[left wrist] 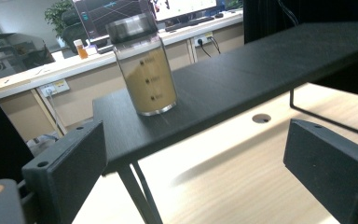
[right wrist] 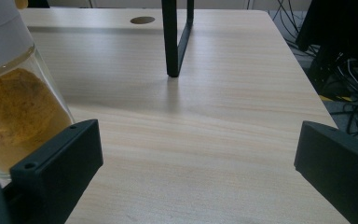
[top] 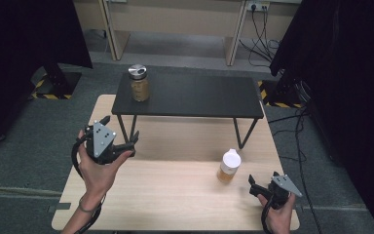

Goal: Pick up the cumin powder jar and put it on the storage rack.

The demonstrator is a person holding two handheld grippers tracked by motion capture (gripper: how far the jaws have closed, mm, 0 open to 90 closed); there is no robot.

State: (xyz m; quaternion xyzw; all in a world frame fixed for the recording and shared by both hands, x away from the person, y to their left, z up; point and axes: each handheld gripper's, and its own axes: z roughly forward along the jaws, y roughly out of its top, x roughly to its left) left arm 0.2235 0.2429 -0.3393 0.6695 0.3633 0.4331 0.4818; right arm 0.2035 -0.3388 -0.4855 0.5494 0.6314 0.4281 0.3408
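Left gripper lines up on shelf jar; right gripper sits beside table bottle.

Nearest, the right gripper (top: 262, 187) rests low on the wooden table (top: 175, 200), jaws wide apart and empty, white-capped bottle (top: 229, 166) upright just to its left, not between the jaws. Further in, the left gripper (top: 122, 145) is also spread wide, holding nothing. Its target, the silver-lidded jar (left wrist: 145, 70), stands upright on the black shelf (left wrist: 242, 74), ahead and above jaw level, so the left hand is the nearer one.
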